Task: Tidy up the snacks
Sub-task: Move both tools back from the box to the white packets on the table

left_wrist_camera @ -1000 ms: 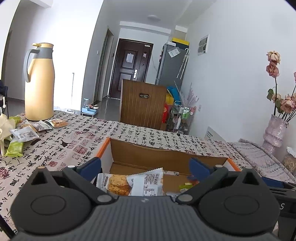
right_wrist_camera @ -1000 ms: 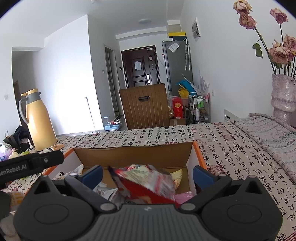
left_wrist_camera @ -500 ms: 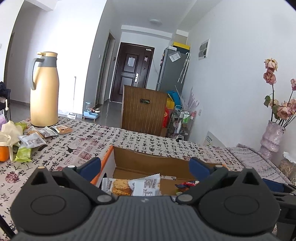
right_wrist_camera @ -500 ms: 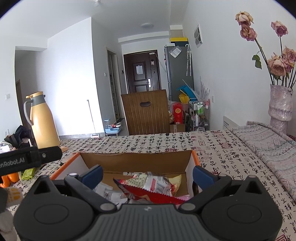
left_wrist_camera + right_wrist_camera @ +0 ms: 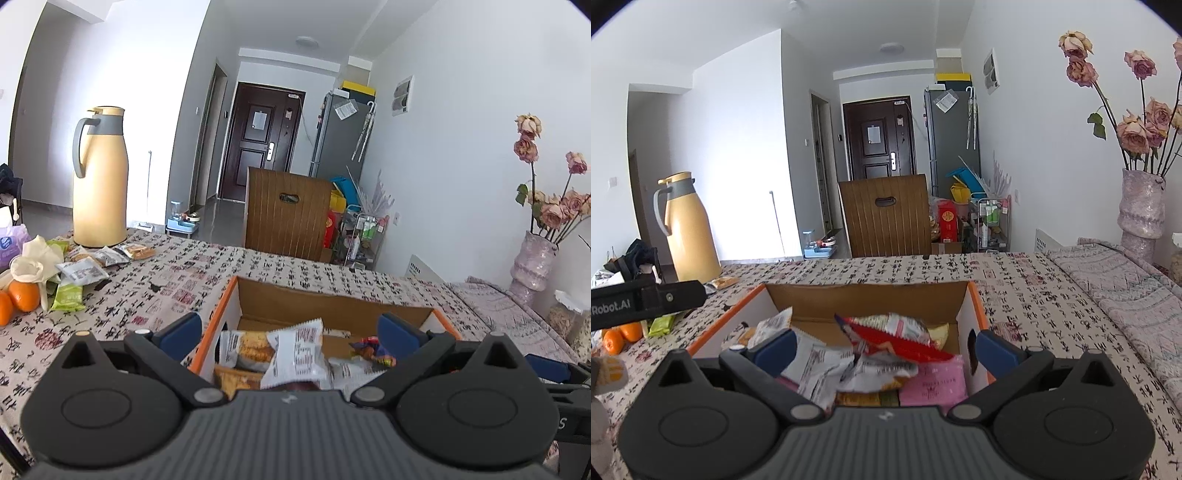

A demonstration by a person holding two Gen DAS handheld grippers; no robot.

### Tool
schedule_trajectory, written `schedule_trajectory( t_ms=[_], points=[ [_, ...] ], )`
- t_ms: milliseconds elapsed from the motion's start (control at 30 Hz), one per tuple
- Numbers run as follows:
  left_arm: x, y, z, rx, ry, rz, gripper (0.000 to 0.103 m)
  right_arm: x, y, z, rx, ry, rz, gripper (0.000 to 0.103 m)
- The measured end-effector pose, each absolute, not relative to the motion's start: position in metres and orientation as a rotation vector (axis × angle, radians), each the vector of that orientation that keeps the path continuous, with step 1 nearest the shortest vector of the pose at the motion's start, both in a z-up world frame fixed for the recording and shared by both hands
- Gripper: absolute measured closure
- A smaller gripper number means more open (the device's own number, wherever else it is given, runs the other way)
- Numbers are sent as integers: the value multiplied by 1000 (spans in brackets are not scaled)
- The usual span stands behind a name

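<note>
Both grippers hover over the box point(image 5: 971, 325), a cardboard carton with an orange rim sitting mid-table on the printed cloth point(image 5: 177, 280), likely there so both hands can drop into it from either side. Left gripper point(image 5: 290, 326): jaws spread wide, nothing between them, a white packet point(image 5: 295, 354) lies below in the box and does not look gripped. Right gripper point(image 5: 884, 343): also wide open and empty, with the red packet point(image 5: 886, 334) resting on the pile under it, tilted, loose. Looks like a drop-off just finished or a pause above the box; my guess, not certain. Box contents are heaped, so the count is rough: at least one red packet, one pink pack point(image 5: 932, 384), two or three white wrappers, a biscuit pack point(image 5: 247, 349), some small bright candy wrappers point(image 5: 369, 350) at the far right side. More is hidden under the pile. Still outside the box, at the left end of the table near the thermos point(image 5: 99, 177): about four or five loose packets point(image 5: 92, 266), including one green one point(image 5: 68, 295), so the task looks partly done. Also there: two oranges point(image 5: 22, 295), one white crumpled bag point(image 5: 33, 262). One vase point(image 5: 1141, 206) of dried roses stands at the right, well apart from the box. One chair point(image 5: 886, 218) behind the table.
</note>
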State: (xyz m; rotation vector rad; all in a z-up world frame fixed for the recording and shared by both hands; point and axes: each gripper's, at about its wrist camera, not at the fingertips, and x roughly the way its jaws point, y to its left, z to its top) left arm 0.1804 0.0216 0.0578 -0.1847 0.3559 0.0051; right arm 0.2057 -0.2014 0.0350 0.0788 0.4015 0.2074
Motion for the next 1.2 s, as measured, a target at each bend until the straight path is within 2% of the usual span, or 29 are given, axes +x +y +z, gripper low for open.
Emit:
schedule_trajectory(
  t_ms=[633,1200],
  points=[
    [140,33,20,-164,483,-13,0,164,-224,4,71,494,195,0],
    [141,47,-27,-201,597,-7,0,161,-245,-35,71,617,149,0]
  ],
)
